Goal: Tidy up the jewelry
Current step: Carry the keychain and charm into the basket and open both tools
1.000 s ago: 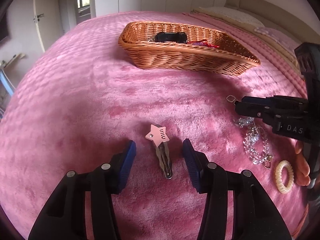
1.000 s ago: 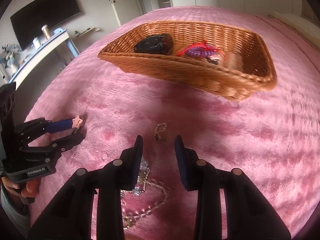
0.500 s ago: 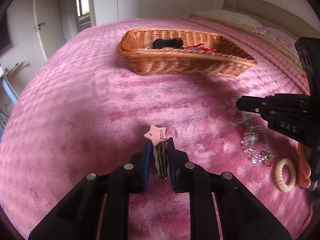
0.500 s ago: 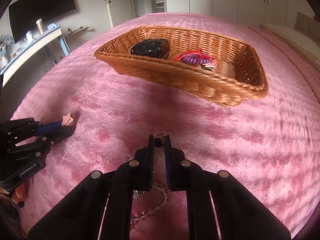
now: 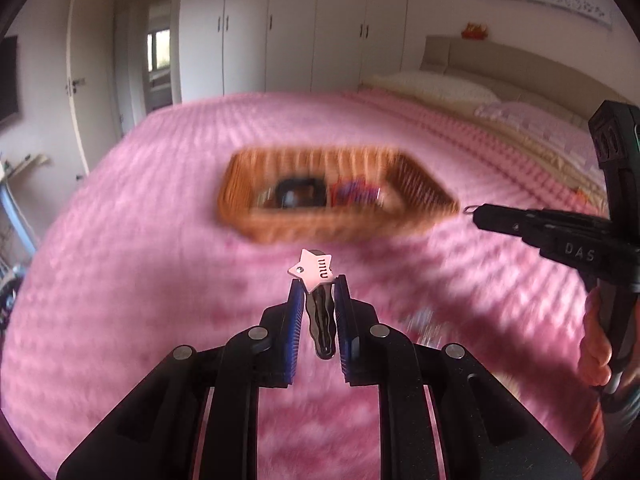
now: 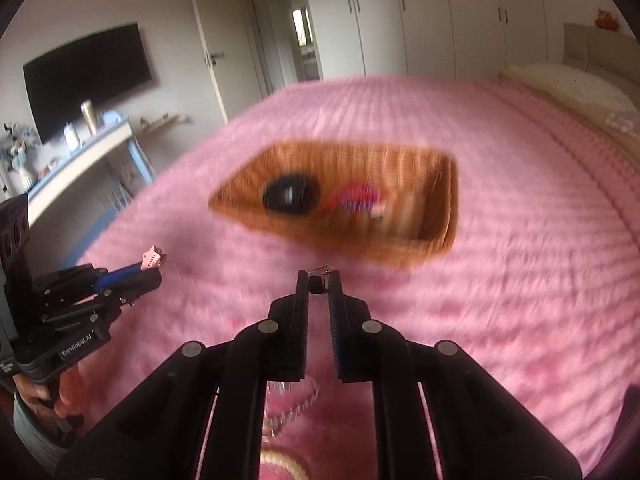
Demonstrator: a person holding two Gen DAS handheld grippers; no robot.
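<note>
So the pink bed (image 5: 120, 280) fills pretty much the whole view, and the wicker basket (image 5: 332, 226) sits out in the middle of it, straight ahead of both grippers and a bit blurry. It's got a dark round thing (image 6: 291, 195) and something red and purple (image 6: 356, 197) in it.

That's really what the next bit hangs on, I'd say: basket dead ahead, with its long side running across the left wrist view, so either load just needs carrying forward over the near rim. Neither hand looks clearly nearer to me.

The left gripper (image 5: 318, 312) is clamped down on the star hair clip (image 5: 314, 272), with the clip's long axis pointing forward along the fingers, star end toward the basket. The right gripper (image 6: 319, 286) is closed on the small dark clasp (image 6: 317, 284) of a chain (image 6: 296, 404), which trails down below it.
</note>
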